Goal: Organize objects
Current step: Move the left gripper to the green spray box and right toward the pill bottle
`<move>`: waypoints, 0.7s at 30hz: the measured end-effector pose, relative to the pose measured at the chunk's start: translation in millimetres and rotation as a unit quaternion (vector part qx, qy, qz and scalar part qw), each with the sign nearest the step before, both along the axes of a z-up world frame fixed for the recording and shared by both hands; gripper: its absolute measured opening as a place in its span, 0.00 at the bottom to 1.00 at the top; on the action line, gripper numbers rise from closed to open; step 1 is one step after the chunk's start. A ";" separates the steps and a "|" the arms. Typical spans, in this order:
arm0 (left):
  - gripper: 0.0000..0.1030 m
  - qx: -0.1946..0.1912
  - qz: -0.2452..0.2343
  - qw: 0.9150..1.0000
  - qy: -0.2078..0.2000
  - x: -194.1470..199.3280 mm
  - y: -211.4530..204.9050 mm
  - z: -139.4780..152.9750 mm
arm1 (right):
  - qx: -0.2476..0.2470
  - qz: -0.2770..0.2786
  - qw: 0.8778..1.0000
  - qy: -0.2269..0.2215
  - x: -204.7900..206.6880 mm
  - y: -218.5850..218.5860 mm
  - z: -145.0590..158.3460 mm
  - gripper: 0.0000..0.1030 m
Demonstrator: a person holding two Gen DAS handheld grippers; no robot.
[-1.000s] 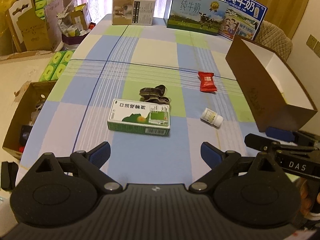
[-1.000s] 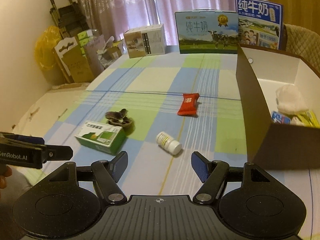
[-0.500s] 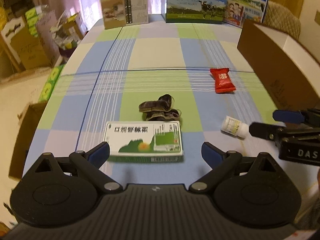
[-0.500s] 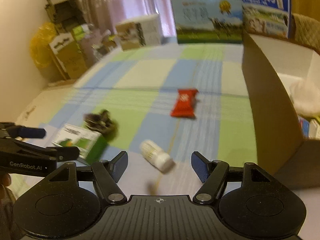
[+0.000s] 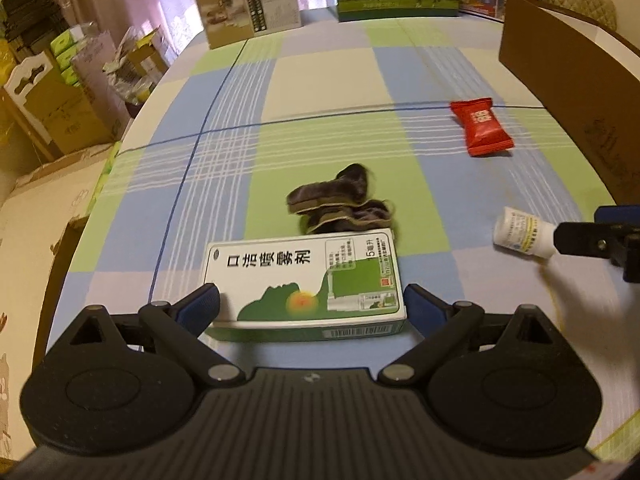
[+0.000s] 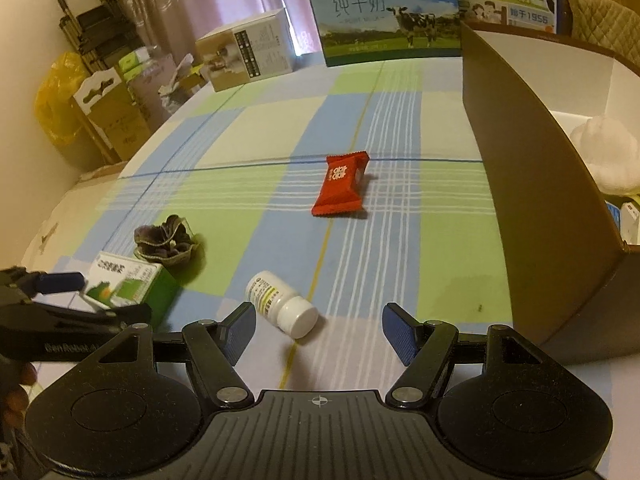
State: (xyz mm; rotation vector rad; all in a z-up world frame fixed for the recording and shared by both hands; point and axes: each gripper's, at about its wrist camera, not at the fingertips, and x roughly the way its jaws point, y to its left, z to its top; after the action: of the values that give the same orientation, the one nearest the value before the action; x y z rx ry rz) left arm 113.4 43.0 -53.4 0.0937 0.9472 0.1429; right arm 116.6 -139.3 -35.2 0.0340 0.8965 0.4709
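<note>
The tablecloth (image 5: 320, 80) has checks of blue, green and cream with thin white lines. The carton (image 5: 304, 280) is white and green with an orange spot. The packet (image 6: 340, 188) is red, the bottle (image 6: 280, 304) white, the box (image 6: 520, 184) brown outside.

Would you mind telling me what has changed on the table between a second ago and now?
Both hands came down and forward. The left gripper now straddles the green-and-white box, jaws open; the right gripper has closed in on the white bottle, also open. Nothing has been gripped or released. The box, bottle, red packet, dark scrunchie and cardboard box lie where they were.
</note>
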 end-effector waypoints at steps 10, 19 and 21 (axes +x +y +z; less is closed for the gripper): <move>0.94 -0.048 0.104 0.993 0.017 -14.0 57.4 3.3 | -0.001 -0.007 1.000 0.000 1.4 0.9 0.0 0.65; 0.94 -0.169 0.193 0.967 0.013 -27.7 106.6 13.8 | -0.005 -0.008 1.000 -0.005 2.2 1.0 0.1 0.65; 0.94 -0.188 0.202 0.961 0.009 -21.5 109.2 16.4 | -0.007 -0.009 1.000 -0.005 3.0 0.2 -0.6 0.65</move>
State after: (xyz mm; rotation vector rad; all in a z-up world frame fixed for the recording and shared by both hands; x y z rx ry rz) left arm 91.9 152.2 -37.0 -0.4545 0.9875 0.3355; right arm 119.5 -139.1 -35.9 0.0278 0.8887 0.4472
